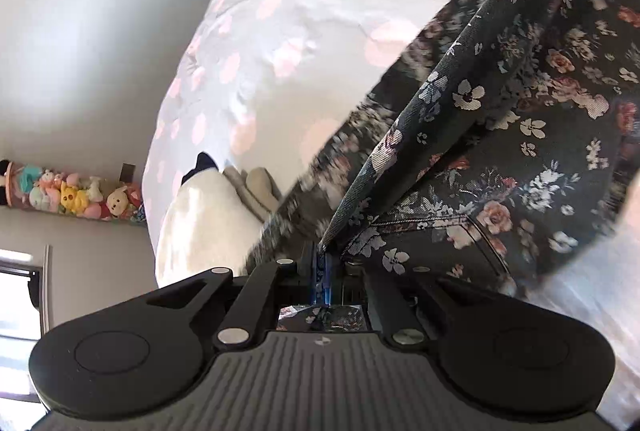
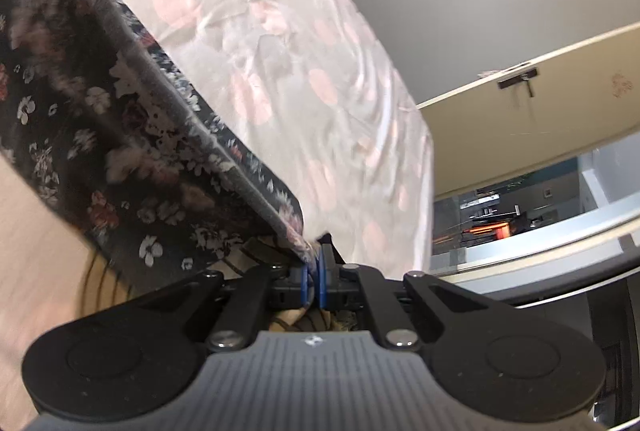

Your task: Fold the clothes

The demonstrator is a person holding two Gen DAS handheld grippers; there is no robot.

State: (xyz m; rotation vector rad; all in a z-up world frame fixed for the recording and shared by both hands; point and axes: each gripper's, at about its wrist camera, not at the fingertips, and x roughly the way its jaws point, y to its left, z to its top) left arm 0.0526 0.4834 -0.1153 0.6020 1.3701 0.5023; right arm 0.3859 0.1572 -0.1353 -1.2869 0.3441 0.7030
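A dark floral garment (image 1: pixel 520 103) hangs stretched in the air above a bed with a white, pink-dotted cover (image 1: pixel 304 15). My left gripper (image 1: pixel 322 271) is shut on one edge of the garment, which runs up and right from its blue pads. In the right wrist view my right gripper (image 2: pixel 314 273) is shut on another corner of the same floral garment (image 2: pixel 120 135), which runs up and left. The bed cover (image 2: pixel 304 79) lies behind it. Both views are tilted and motion-blurred.
A white plush toy (image 1: pixel 200 215) lies on the bed at its edge. A shelf of small stuffed toys (image 1: pixel 76 195) hangs on the wall. A cream door (image 2: pixel 540 119) and an opening into another room (image 2: pixel 500 223) are on the right.
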